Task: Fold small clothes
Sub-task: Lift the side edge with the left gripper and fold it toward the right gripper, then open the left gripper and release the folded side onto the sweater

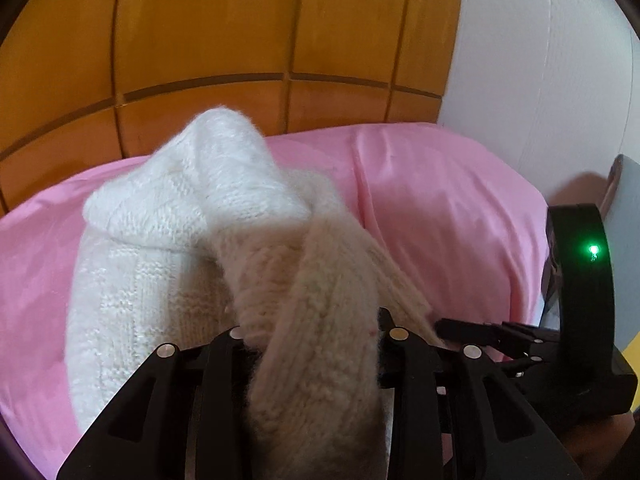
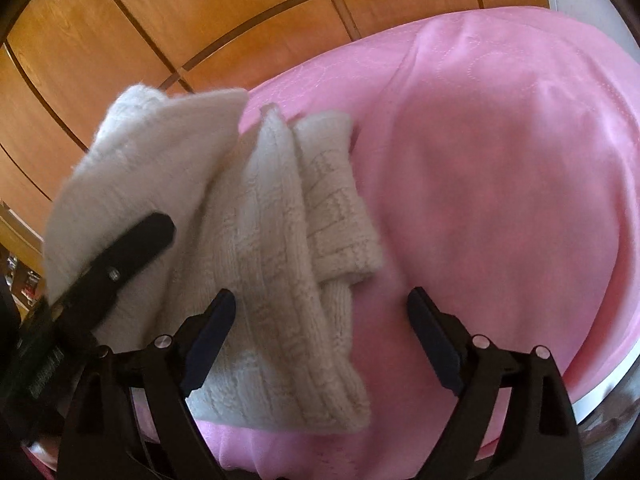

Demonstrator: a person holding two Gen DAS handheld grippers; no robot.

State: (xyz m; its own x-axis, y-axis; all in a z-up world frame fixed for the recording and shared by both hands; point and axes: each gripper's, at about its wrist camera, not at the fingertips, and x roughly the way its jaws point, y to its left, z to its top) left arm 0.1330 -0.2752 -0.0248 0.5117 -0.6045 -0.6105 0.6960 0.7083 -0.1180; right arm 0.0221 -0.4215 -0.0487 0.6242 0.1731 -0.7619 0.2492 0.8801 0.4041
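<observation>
A cream knitted garment [image 1: 192, 216] lies bunched on a pink sheet [image 1: 448, 216]. My left gripper [image 1: 316, 344] is shut on a thick fold of the knit, which runs up between its fingers and hides the tips. In the right wrist view the same knit [image 2: 276, 264] lies partly folded at the left, with the left gripper's finger [image 2: 136, 244] against it. My right gripper [image 2: 320, 316] is open, its left finger [image 2: 212, 332] over the knit's edge and its right finger [image 2: 432, 336] over bare pink sheet. It holds nothing.
A wooden panelled headboard [image 1: 240, 32] stands behind the bed. A white wall [image 1: 540, 60] is at the right. The right gripper's black body with a green light [image 1: 584, 280] sits at the right edge of the left wrist view.
</observation>
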